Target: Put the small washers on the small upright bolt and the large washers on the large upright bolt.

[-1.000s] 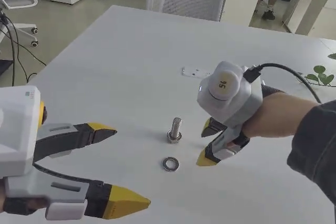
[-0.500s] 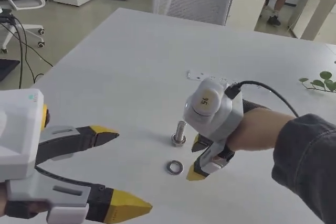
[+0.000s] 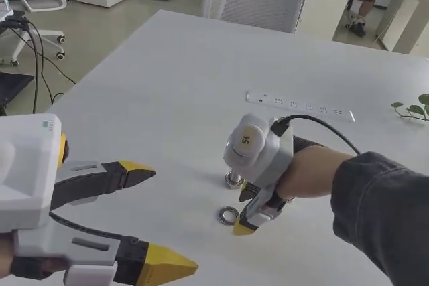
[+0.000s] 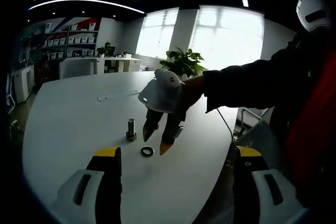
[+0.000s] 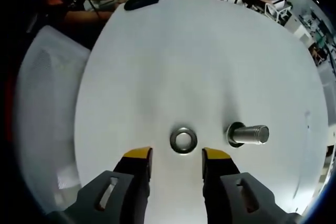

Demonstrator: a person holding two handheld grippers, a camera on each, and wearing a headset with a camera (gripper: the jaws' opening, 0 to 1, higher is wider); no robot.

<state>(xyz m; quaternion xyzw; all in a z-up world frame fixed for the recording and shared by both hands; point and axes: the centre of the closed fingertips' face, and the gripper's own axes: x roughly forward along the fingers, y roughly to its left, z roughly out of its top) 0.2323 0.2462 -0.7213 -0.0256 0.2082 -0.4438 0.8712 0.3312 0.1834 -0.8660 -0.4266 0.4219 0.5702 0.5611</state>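
Lowered right gripper point(image 3: 242, 211) — fingers point(image 5: 137, 161) apart, beside washer point(image 5: 183, 140)

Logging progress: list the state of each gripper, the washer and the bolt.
Left gripper: open, empty, away from the work.
Right gripper: open, empty, jaws just short of the washer.
Washer: flat on the table, beside the bolt, not on it.
Bolt: upright on the table.

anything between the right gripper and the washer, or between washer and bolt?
Nothing visible. The right gripper is open and points at the washer, which lies flat on the table just ahead of its tips, with bare surface between. The bolt stands upright beside the washer, apart from it, with bare table between them.
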